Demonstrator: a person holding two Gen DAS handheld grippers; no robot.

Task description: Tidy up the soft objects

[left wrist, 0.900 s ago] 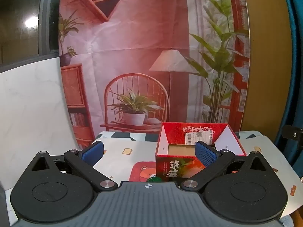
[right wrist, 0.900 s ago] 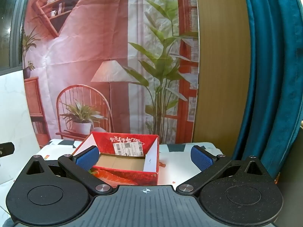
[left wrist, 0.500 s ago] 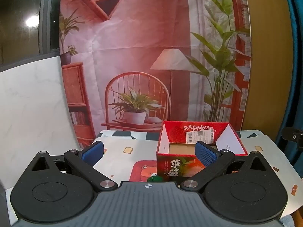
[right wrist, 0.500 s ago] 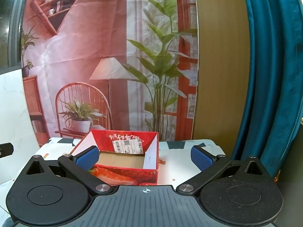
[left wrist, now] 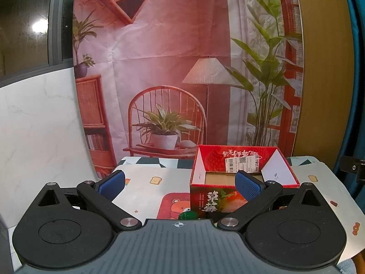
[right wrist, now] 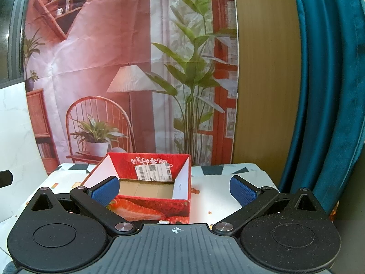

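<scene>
The open-topped red cardboard box printed with strawberries (left wrist: 241, 182) stands on the surface covered with a white cartoon-print cloth (left wrist: 146, 182), toward its far edge. Behind the box hangs a printed fabric backdrop showing a chair, a lamp and plants (left wrist: 173, 68). To the left of the box a white marbled panel (left wrist: 38, 125) stands upright. To the right of the box, past the surface's edge, hangs a teal curtain (right wrist: 326, 91). A small round green object (left wrist: 187, 216) lies on the cloth just before the box, mostly hidden.
</scene>
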